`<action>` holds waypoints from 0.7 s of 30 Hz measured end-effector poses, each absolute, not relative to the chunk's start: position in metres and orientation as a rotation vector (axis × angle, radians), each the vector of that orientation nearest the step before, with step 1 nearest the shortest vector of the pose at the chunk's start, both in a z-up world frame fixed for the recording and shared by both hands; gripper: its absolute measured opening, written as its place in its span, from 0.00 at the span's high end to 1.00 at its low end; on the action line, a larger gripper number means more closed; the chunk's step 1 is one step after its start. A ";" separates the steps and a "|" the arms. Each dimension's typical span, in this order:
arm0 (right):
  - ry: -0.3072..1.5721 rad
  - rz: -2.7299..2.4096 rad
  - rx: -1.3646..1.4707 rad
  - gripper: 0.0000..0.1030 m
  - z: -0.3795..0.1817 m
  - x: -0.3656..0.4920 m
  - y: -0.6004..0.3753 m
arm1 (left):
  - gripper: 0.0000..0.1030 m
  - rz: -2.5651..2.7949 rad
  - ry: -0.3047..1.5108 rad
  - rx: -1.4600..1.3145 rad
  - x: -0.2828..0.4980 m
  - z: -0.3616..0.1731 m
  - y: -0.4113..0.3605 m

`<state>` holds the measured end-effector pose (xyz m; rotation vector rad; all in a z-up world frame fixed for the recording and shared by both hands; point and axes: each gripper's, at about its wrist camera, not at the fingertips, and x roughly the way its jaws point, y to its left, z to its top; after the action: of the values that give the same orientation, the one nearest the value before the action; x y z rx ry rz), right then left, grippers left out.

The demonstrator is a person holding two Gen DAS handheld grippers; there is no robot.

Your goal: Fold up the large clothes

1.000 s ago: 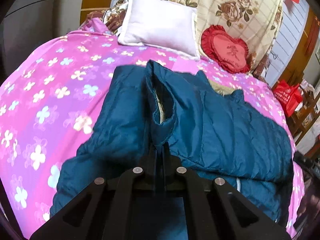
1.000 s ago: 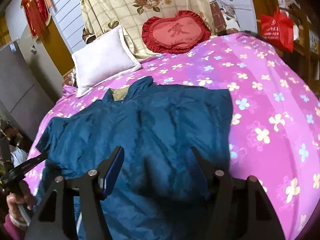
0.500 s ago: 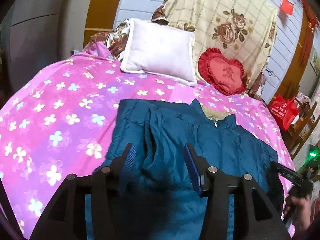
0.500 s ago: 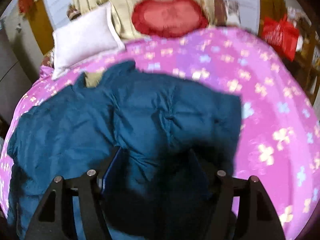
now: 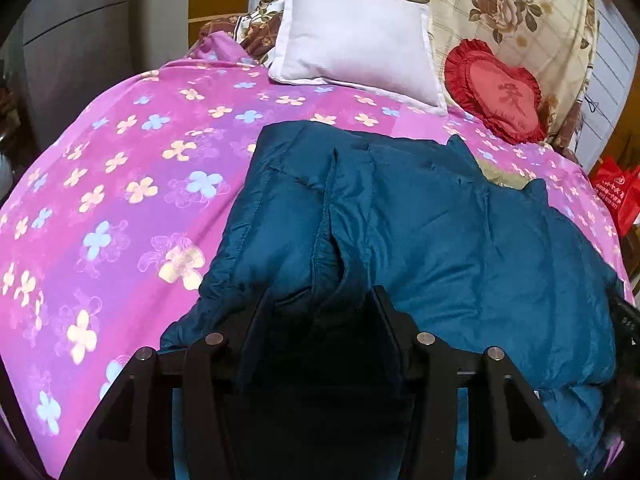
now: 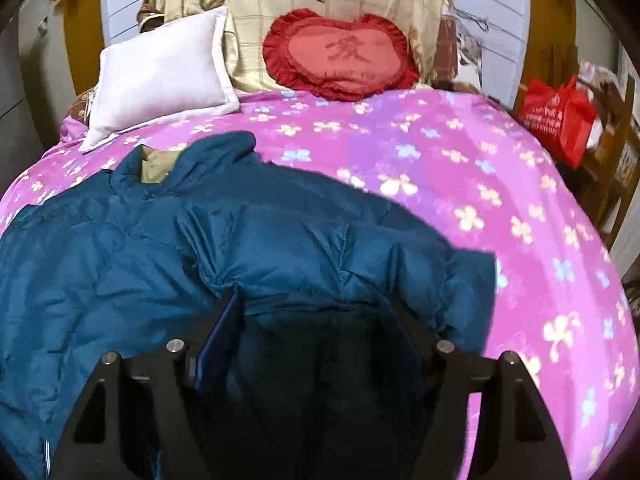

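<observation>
A dark teal padded jacket [image 5: 440,232] lies spread on the bed, its collar with tan lining [image 5: 500,174] toward the pillows. In the left wrist view my left gripper [image 5: 322,294] is open and low over the jacket's left side, with a raised fold of sleeve fabric bulging between its fingers. In the right wrist view the jacket [image 6: 140,248] fills the left and middle. My right gripper [image 6: 314,300] is open over the jacket's right edge, and puffy fabric lies between its spread fingers.
The bed has a pink flowered cover [image 5: 120,200]. At its head lean a white pillow [image 5: 352,36], a red heart cushion [image 5: 496,92] and a folded floral quilt [image 5: 500,8]. A red bag [image 6: 560,116] hangs on wooden furniture right of the bed.
My left gripper let go of the lifted jacket fold, opened, and came down over the sleeve. My right gripper sank closer onto the jacket's right side.
</observation>
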<state>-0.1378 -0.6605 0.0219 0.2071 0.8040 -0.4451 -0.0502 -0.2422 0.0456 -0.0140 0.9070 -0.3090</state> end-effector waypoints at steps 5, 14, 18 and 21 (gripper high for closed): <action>0.788 -0.426 0.227 0.29 0.050 -0.164 -0.649 | 0.70 -0.298 0.900 0.016 -0.054 0.047 -0.246; 0.852 -0.323 0.141 0.28 0.035 -0.203 -0.614 | 0.70 -0.289 0.890 0.041 -0.057 0.045 -0.249; 0.888 -0.317 0.124 0.28 0.020 -0.201 -0.614 | 0.70 -0.288 0.888 0.054 -0.057 0.045 -0.250; 0.854 -0.334 0.145 0.28 0.033 -0.211 -0.617 | 0.70 -0.286 0.889 0.047 -0.057 0.044 -0.250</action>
<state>-0.2115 -0.6171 0.0328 0.1446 0.8540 -0.3335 -0.0572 -0.2500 0.0437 0.0470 0.8895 -0.2865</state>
